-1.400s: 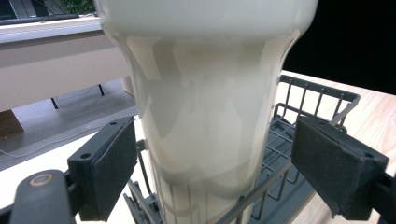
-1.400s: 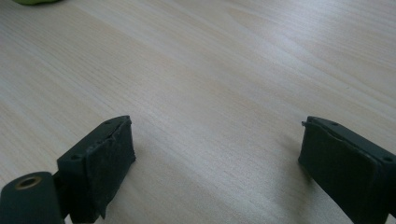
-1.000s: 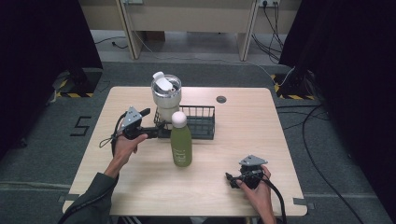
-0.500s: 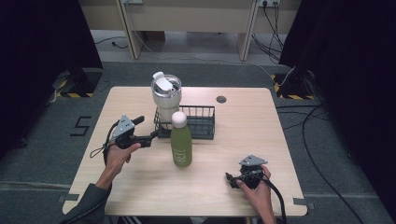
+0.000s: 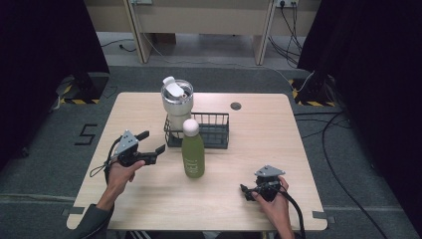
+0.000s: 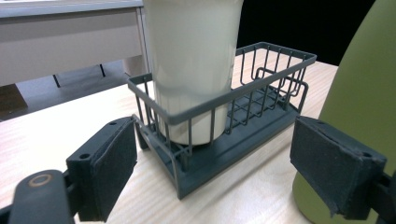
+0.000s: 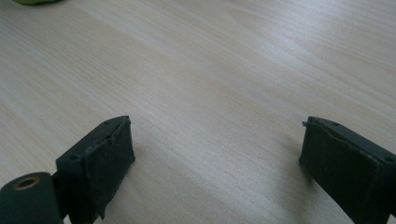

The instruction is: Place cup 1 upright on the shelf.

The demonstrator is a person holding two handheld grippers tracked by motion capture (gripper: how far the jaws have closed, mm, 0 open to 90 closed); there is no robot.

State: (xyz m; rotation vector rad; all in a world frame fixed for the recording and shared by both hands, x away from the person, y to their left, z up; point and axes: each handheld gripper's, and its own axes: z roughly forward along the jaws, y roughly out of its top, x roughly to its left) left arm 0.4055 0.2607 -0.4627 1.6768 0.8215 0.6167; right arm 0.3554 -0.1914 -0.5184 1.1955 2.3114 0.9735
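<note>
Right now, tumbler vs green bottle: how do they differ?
The white tumbler stands inside the dark wire basket, at its left end; the green bottle stands on the bare table in front of the basket. The tumbler is wide, with a flip lid; the bottle is slimmer, with a rounded pale cap. The tumbler is cream white, the bottle olive green. Both are upright and untouched by either gripper.

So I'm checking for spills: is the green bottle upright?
Upright: the green bottle stands on its base on the table, cap on top.

One green bottle (image 5: 193, 155), one white tumbler (image 5: 177, 101), one wire basket (image 5: 215, 130)
</note>
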